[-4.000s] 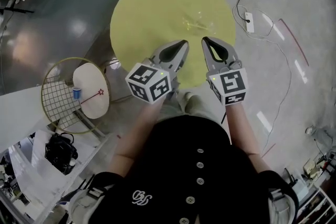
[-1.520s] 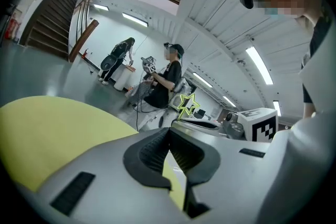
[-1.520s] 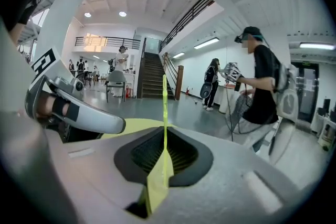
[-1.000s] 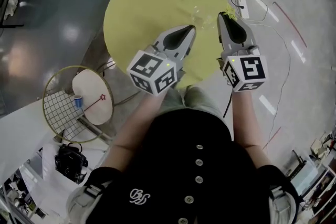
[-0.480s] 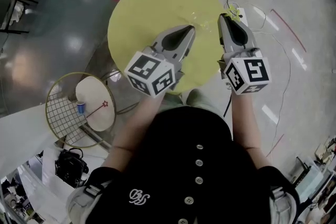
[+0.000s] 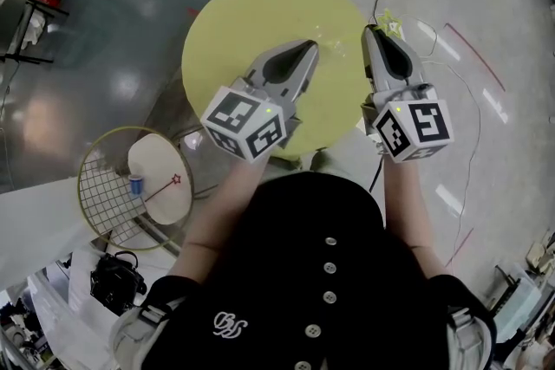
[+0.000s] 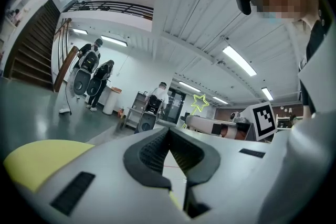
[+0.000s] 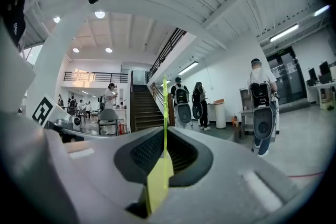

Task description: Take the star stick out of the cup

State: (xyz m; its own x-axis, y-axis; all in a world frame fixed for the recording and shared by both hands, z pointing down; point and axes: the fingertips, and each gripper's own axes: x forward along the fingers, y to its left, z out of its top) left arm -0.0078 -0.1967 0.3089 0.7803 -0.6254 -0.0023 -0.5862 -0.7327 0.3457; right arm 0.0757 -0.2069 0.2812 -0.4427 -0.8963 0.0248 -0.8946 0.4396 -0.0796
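Observation:
My right gripper point(image 6: 371, 30) is shut on the thin yellow star stick point(image 6: 388, 18), just past the right edge of the round yellow table point(image 6: 260, 22). In the right gripper view the stick point(image 8: 164, 113) rises straight up from between the closed jaws of that gripper point(image 8: 164, 131). The stick's outlined star point(image 7: 199, 104) shows in the left gripper view, in the air. My left gripper point(image 6: 310, 46) hovers over the table, shut with nothing in it point(image 7: 169, 131). I cannot make out the clear cup in any view.
A small white round table point(image 6: 160, 178) with a blue cup point(image 6: 136, 184) and a red star stick point(image 6: 176, 180) stands low at the left, above a wire rack. White cables point(image 6: 451, 74) lie on the floor at the right. Several people stand far off.
Four seconds ago the yellow stick stood on the table and both grippers were nearer me. My right gripper now holds it off the table's right edge; little moved in the last second.

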